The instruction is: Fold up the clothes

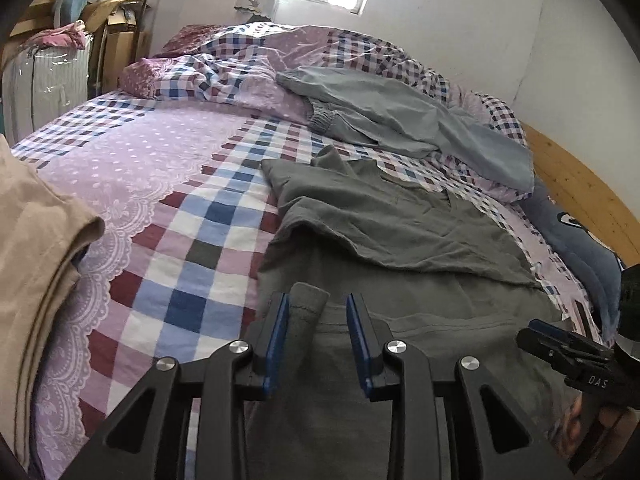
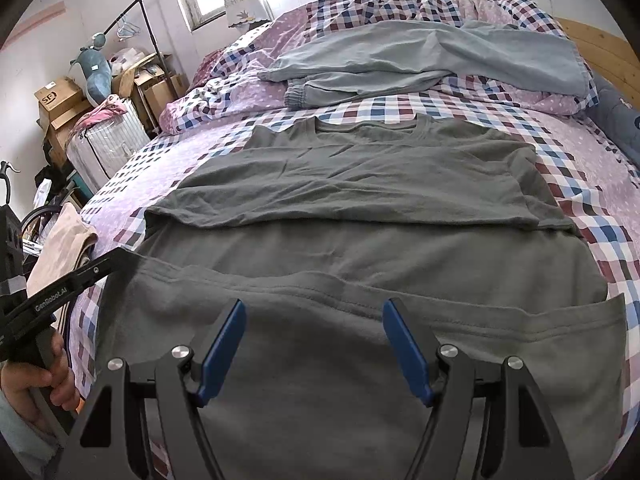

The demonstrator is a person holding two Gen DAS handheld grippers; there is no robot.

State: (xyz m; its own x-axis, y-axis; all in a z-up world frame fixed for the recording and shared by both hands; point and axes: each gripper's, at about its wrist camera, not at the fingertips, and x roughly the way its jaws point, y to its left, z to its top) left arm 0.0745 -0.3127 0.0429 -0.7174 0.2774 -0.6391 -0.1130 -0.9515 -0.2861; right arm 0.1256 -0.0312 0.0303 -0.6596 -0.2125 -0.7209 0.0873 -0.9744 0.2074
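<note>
A dark grey T-shirt (image 2: 360, 184) lies spread on the checked bed, its bottom hem folded up toward the collar; it also shows in the left wrist view (image 1: 392, 224). My left gripper (image 1: 318, 312) is open, its blue pads either side of a raised fold of the shirt's left edge (image 1: 308, 300), not closed on it. My right gripper (image 2: 314, 320) is open wide just above the shirt's near hem, holding nothing. The left gripper appears from the side in the right wrist view (image 2: 80, 276), and the right one in the left wrist view (image 1: 560, 344).
Light blue trousers (image 2: 420, 60) lie crumpled on the duvet (image 1: 240, 68) at the bed's far end. A folded beige garment (image 1: 36, 248) sits at the bed's left edge. A navy item (image 1: 576, 240) and wooden bed board (image 1: 580, 188) are on the right. Boxes and a suitcase (image 2: 108, 140) stand far left.
</note>
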